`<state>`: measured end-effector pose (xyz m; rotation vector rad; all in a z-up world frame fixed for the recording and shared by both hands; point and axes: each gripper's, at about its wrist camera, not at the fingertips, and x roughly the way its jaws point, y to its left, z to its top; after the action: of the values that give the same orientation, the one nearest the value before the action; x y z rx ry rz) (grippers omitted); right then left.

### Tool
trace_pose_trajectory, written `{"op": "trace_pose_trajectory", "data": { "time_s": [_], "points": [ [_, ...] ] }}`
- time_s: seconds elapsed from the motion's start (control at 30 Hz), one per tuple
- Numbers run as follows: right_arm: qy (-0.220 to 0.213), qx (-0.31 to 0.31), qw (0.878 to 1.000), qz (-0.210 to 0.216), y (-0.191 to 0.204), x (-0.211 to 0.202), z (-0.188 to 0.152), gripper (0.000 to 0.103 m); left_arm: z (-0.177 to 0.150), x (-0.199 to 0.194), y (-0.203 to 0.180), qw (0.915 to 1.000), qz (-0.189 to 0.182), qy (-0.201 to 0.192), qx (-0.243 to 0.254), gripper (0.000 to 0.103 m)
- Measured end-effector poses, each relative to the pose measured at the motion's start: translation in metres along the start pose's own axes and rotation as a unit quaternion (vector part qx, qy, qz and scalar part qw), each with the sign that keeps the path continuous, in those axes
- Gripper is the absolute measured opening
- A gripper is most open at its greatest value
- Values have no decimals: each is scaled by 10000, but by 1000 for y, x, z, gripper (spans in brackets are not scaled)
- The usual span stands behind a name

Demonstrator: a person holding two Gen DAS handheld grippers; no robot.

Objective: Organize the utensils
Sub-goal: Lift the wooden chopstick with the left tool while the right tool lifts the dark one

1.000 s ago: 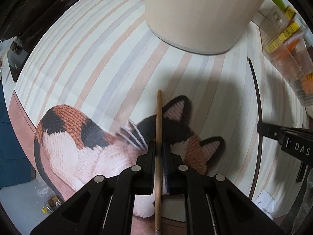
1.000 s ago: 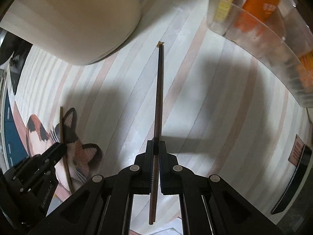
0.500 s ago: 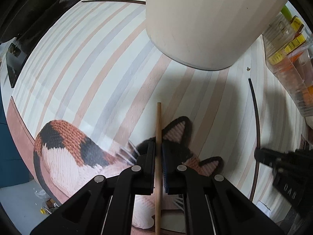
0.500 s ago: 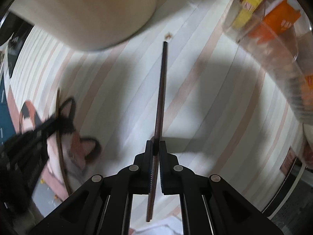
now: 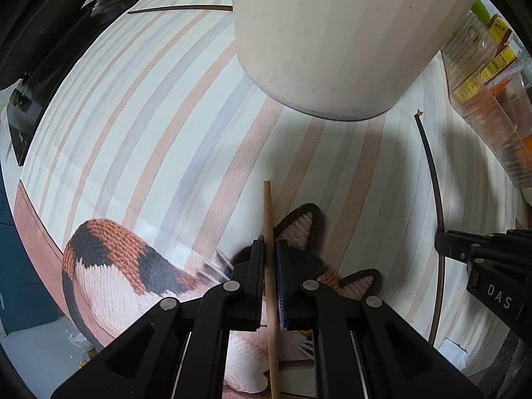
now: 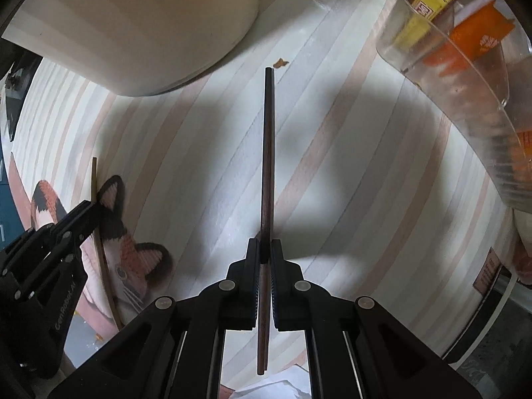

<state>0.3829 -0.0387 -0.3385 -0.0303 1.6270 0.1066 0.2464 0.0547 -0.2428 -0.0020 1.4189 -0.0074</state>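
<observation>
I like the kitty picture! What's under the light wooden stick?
Under the light wooden stick, pinched in the left gripper, is the knitted cat print on the striped mat. The gripper covers most of the cat's face.

Left tool (image 5: 270, 259) clamped on a thin stick, right tool (image 6: 265, 254) likewise – side by side

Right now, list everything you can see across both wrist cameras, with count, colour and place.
Light chopstick: one, pale wood, in left gripper.
Dark chopstick: one, dark brown, in right gripper.
Third chopstick: one, dark, lying left of holder.
Holder: one, cream cylinder, ahead.
Placemat: one, striped, cat print, underneath.
Clear bin: one, yellow and orange packets inside, right.
Left gripper: black, shut.
Right gripper: black, shut.
</observation>
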Motion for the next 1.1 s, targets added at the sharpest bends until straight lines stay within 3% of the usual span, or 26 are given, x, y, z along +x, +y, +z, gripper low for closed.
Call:
{"op": "trace_pose_trajectory", "data": {
  "time_s": [0.3, 0.47, 0.8, 1.1],
  "points": [
    [-254, -54, 9993, -263, 29, 5, -14, 6, 4, 0, -7, 9997, 66, -114, 212, 4],
    [-560, 193, 9981, 155, 11, -12, -46, 6, -3, -11, -4, 9996, 1, -250, 161, 3],
    [-1594, 265, 9843, 711, 10, -72, -82, 5, -15, -89, 9, 9937, -321, -1069, 135, 3],
    [-2776, 438, 9524, 1181, -10, -167, -92, 5, -12, -185, 32, 9756, -550, -2125, -86, 3]
  ]
}}
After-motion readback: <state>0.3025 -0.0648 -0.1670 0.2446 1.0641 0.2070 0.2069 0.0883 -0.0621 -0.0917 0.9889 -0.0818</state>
